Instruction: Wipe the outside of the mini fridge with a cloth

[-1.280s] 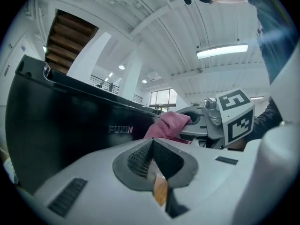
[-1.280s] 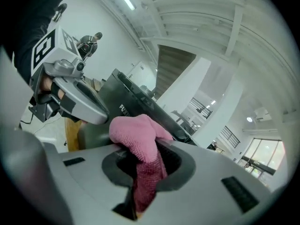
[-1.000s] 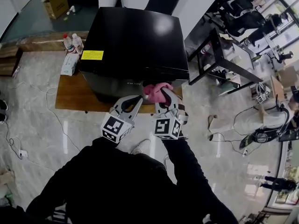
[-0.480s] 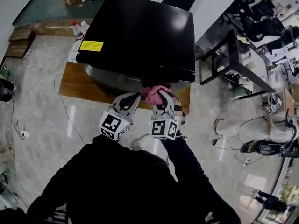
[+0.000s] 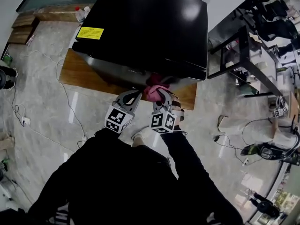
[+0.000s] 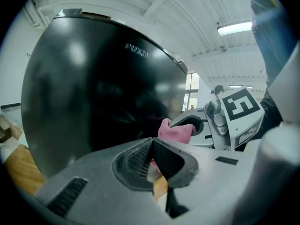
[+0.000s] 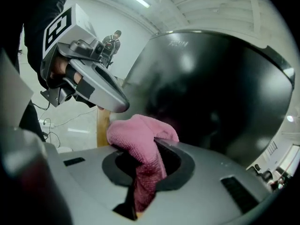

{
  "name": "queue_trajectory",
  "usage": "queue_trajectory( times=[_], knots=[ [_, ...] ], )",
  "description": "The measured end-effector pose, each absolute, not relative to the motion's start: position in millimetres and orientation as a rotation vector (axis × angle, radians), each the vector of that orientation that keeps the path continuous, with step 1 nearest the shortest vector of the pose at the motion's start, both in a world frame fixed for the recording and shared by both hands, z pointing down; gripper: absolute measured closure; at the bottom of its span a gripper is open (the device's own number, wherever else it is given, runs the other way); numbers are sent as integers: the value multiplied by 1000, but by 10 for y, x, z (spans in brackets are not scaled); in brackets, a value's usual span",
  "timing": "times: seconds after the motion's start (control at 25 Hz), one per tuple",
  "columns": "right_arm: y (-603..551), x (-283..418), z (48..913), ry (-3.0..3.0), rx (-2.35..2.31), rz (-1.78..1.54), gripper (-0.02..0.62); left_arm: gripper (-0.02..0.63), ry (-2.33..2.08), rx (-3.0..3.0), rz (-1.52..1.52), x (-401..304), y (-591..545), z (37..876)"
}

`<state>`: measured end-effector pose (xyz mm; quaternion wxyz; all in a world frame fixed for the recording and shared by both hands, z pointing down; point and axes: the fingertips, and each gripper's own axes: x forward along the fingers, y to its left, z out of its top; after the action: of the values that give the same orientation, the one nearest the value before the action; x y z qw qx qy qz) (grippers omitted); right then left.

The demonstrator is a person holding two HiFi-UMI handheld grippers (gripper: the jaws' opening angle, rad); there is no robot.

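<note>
The black mini fridge (image 5: 145, 27) stands on a low wooden table (image 5: 77, 74); its glossy front door (image 6: 93, 93) fills both gripper views. My right gripper (image 5: 159, 93) is shut on a pink cloth (image 5: 154, 90), which bunches above the jaws (image 7: 140, 139) and sits close against the lower front of the fridge (image 7: 211, 93). My left gripper (image 5: 130, 97) hangs just left of it, jaws shut with nothing between them (image 6: 151, 156), close to the door.
A yellow label (image 5: 92, 33) marks the fridge top's left edge. Bottles (image 5: 82, 13) stand at the table's far left. A dark metal desk frame (image 5: 243, 55) and chairs lie to the right. Cables (image 5: 28, 121) trail over the tiled floor.
The head view has moved closer over the fridge. Both grippers have shifted slightly up and forward, the cloth staying at the fridge's lower front edge.
</note>
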<state>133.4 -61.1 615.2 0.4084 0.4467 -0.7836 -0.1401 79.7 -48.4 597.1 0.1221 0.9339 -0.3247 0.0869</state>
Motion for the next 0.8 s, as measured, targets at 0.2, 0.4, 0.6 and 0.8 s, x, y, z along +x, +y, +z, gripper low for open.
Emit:
queue_trajectory(
  times=[0.2,0.4,0.6,0.8],
  knots=[
    [-609,1317,6658,-1944,1041,-282,538,600,-928,2666,351,853,-494,6473],
    [-596,1332,7198,-1909,954,-211,538,600,-926,2612,422,888,-497,6835],
    [-598,1341,7629,-1880,879,-164,538,600,-942,2588,437,895,-486,6916],
    [-518,1445,7921,-1886,827,-69,537,600,-952,2589,447,995,-409,6811]
  ],
)
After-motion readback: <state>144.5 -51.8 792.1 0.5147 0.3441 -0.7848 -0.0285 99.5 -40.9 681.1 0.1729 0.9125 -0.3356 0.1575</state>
